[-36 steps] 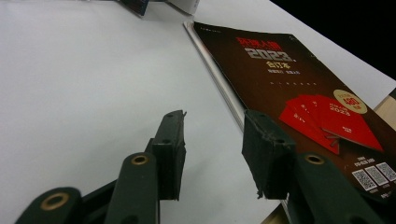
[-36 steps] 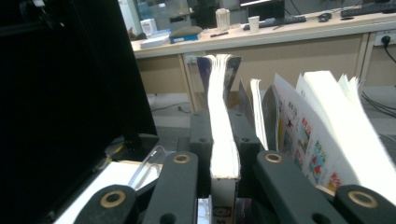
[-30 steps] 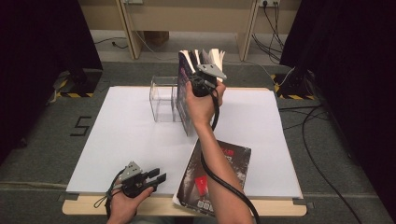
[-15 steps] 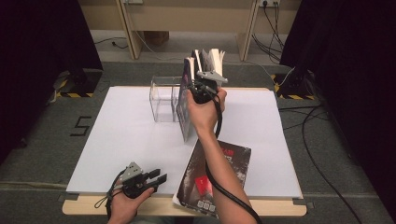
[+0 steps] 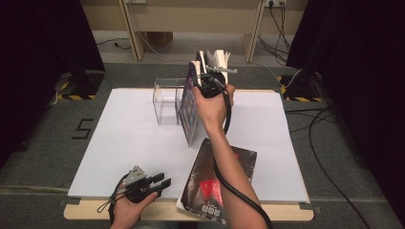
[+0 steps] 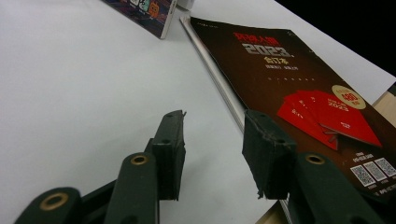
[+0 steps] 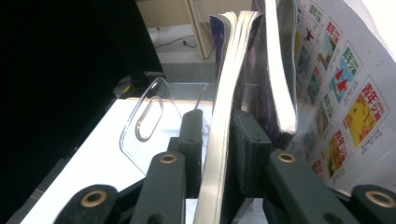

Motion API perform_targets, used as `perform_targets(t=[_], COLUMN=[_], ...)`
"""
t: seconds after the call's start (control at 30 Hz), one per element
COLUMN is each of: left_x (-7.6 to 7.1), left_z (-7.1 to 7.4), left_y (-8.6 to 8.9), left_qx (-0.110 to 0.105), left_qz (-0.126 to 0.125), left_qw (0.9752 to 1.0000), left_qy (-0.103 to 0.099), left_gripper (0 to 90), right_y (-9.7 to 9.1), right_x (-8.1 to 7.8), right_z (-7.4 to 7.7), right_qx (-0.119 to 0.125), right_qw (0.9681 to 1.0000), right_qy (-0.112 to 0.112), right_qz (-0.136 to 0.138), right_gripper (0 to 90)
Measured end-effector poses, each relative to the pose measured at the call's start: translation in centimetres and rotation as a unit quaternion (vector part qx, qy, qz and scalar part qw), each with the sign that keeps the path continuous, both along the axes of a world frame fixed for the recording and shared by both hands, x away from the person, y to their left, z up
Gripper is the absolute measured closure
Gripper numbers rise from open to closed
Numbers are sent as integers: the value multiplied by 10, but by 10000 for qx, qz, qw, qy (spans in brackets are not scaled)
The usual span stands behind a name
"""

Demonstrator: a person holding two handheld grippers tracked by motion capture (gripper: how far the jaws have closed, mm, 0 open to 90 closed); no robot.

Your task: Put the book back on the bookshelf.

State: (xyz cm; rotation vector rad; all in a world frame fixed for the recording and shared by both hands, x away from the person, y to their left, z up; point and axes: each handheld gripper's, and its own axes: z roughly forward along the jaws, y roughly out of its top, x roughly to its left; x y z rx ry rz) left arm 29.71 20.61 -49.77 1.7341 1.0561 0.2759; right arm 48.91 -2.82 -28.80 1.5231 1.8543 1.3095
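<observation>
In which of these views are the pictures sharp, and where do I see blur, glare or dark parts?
High view: soft overall, with the white table sheet evenly lit and black curtains at both sides. Left gripper view: the dark magazine is sharp enough to read, while the near left gripper is a little soft. Right gripper view: glare whitens the page edges of the held magazine, and the left side is very dark.
</observation>
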Motion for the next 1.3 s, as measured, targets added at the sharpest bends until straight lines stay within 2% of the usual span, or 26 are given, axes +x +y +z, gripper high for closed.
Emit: perform_targets(t=[0.2,0.33,0.47,0.6,0.67,0.83,1.13,1.17,1.3], left_x=[0,0,1,1,1,1,1,1,1], left_z=[0,0,-1,-1,-1,-1,-1,-1,-2], left_y=[0,0,0,0,1,1,1,1,1], left_qx=[27,18,10,2,7,-5,-37,-43,-35], left_qz=[-10,-13,-5,-11,-12,-15,-29,-32,-59], left_qw=[10000,10000,10000,10000,10000,10000,10000,10000,10000], left_qy=[4,4,7,10,0,-12,0,0,17], left_gripper=[577,578,578,578,579,579,580,580,579], right_y=[1,1,0,4,5,10,29,31,35], right_x=[3,3,2,2,4,11,22,22,25], right_z=[1,2,4,12,14,14,-8,-9,-7], right_qx=[-179,-140,36,-35,12,-21,-387,-373,-447], right_qw=[9996,9996,10000,9996,9988,9963,9936,9930,9930], right_qy=[143,202,2,-259,-437,-770,-874,-941,-895], right_qz=[-136,-117,-89,-122,-205,-383,-595,-615,-623], right_gripper=[828,832,834,834,834,834,833,833,831])
